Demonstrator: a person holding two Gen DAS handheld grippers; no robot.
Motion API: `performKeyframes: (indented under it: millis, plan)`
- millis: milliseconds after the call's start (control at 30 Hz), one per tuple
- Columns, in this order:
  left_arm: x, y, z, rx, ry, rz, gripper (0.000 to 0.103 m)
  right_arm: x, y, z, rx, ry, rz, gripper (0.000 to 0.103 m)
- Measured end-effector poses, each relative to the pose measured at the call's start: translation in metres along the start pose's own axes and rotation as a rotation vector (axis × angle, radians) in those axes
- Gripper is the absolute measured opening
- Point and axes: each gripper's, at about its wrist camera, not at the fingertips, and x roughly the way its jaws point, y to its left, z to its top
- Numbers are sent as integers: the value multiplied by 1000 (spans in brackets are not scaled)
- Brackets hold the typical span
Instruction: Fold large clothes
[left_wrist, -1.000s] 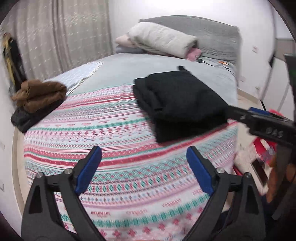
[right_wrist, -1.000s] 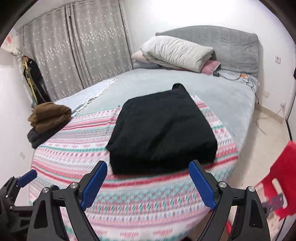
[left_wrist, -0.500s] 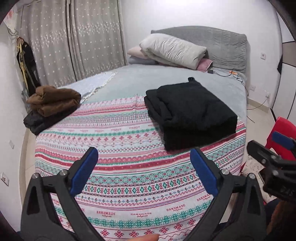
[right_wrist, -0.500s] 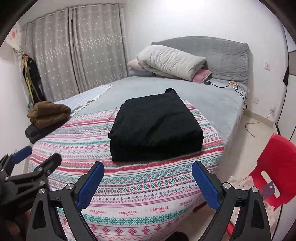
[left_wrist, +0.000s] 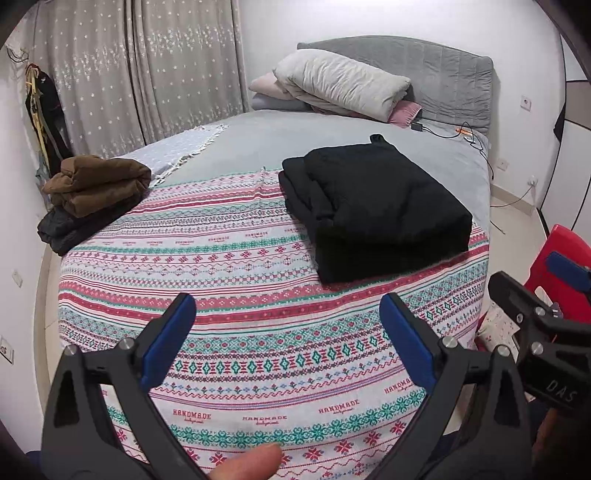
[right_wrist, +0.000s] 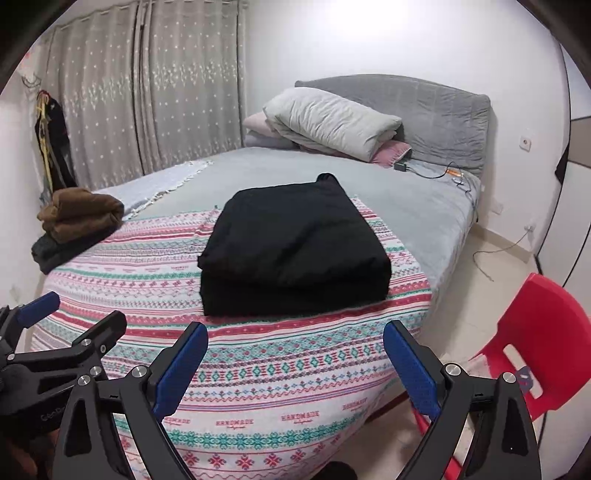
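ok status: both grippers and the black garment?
Left gripper open, empty. Right gripper open, empty. Black garment folded on patterned blanket, untouched. Nothing in the way.

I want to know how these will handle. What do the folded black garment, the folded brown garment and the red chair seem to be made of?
Folded black garment: looks like matte, thick knit or fleece; no sheen, soft rounded folds. Folded brown garment: probably plush fleece; fuzzy, bulky rolls. Red chair: apparently moulded plastic; smooth, slightly glossy, with a cut-out slot.
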Motion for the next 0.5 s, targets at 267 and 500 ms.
performKeyframes:
  millis: [267,500]
  plan:
    - [2,2,1,-6,-1,6,99,-1,2,-1,-7,-8,-17,97]
    - [0,2,1,-3,-6,-4,100,0,4,-2,-3,-3,-19,97]
